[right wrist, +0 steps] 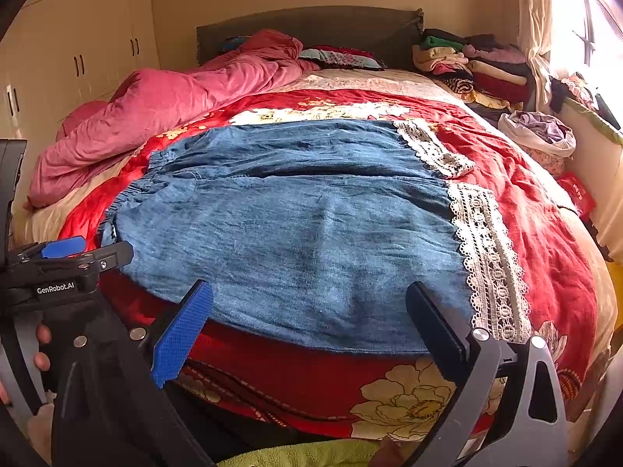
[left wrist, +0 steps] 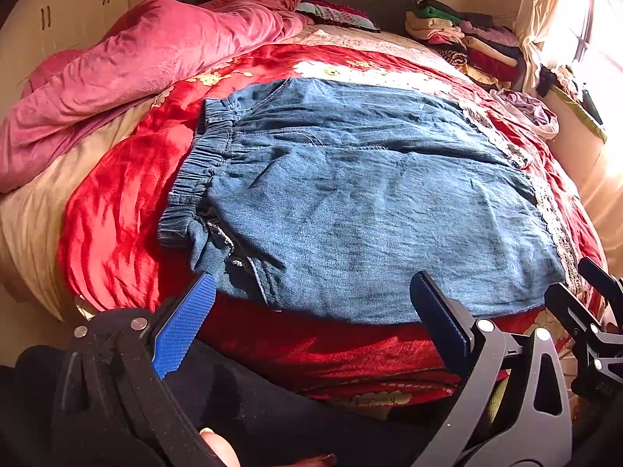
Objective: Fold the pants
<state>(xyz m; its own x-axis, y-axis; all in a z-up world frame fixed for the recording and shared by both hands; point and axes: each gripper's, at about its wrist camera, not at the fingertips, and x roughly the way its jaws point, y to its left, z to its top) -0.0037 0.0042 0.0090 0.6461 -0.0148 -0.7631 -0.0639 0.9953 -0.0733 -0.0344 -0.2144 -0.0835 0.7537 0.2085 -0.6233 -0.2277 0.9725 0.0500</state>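
Blue denim pants (left wrist: pixel 350 194) lie flat across the red bedspread (left wrist: pixel 117 233), elastic waistband (left wrist: pixel 202 155) at the left, white lace cuffs (left wrist: pixel 557 229) at the right. They also show in the right wrist view (right wrist: pixel 311 225) with the lace cuffs (right wrist: pixel 486 257). My left gripper (left wrist: pixel 311 292) is open and empty, just short of the pants' near edge toward the waist end. My right gripper (right wrist: pixel 307 303) is open and empty at the near edge toward the cuff end. The left gripper also shows in the right wrist view (right wrist: pixel 70 253), at the left.
A pink quilt (left wrist: pixel 136 62) is bunched at the bed's far left. Stacked folded clothes (right wrist: pixel 475 66) sit at the back right by the headboard. A loose pale garment (right wrist: pixel 541 132) lies at the right bed edge near the window. Wardrobe doors stand at the left.
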